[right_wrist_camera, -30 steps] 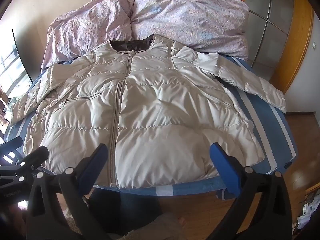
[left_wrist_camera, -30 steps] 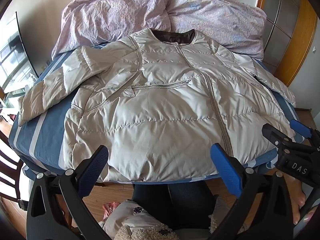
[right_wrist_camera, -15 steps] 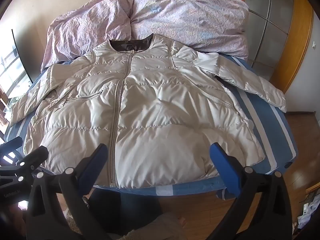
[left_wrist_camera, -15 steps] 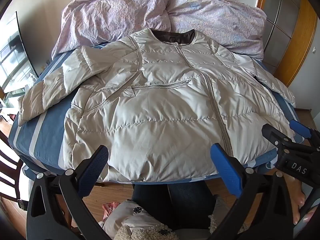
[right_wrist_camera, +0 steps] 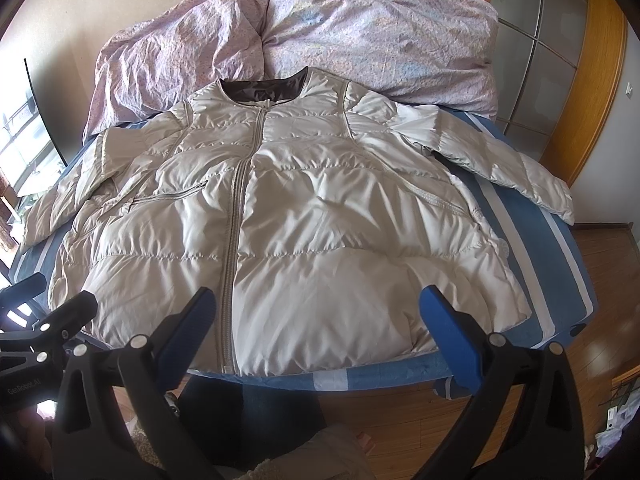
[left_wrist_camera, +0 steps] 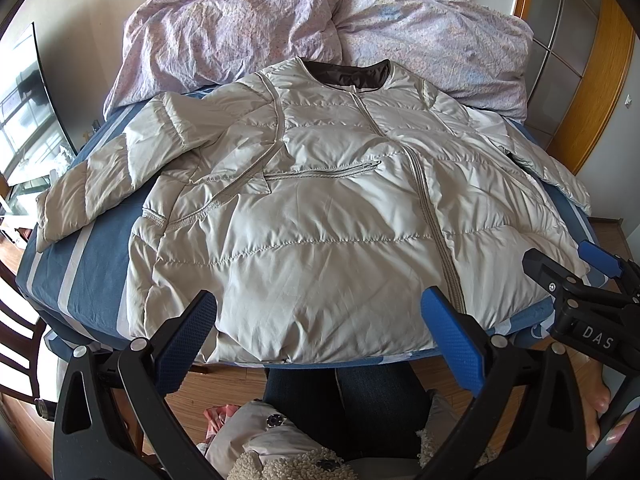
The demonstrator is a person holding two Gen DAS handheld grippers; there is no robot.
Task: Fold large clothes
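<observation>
A pale beige quilted puffer jacket [left_wrist_camera: 328, 216] [right_wrist_camera: 304, 216] lies flat on the bed, front up and zipped, dark collar toward the far end, both sleeves spread out to the sides. My left gripper [left_wrist_camera: 318, 340] hovers open just off the jacket's hem, left of the zip, nothing between its blue pads. Open as well, my right gripper [right_wrist_camera: 316, 336] hangs over the hem right of the zip, holding nothing. Each gripper shows at the edge of the other's view: the right gripper [left_wrist_camera: 576, 276] and the left gripper [right_wrist_camera: 48, 312].
The bed carries a blue and white striped sheet [left_wrist_camera: 80, 264] [right_wrist_camera: 532, 248]. A crumpled lilac duvet [left_wrist_camera: 304, 20] [right_wrist_camera: 320, 28] is heaped at the head. A person's legs [left_wrist_camera: 352, 400] stand at the foot on wooden floor [right_wrist_camera: 600, 280]. Wood-framed doors [right_wrist_camera: 592, 60] stand right, a dark chair [left_wrist_camera: 16, 344] left.
</observation>
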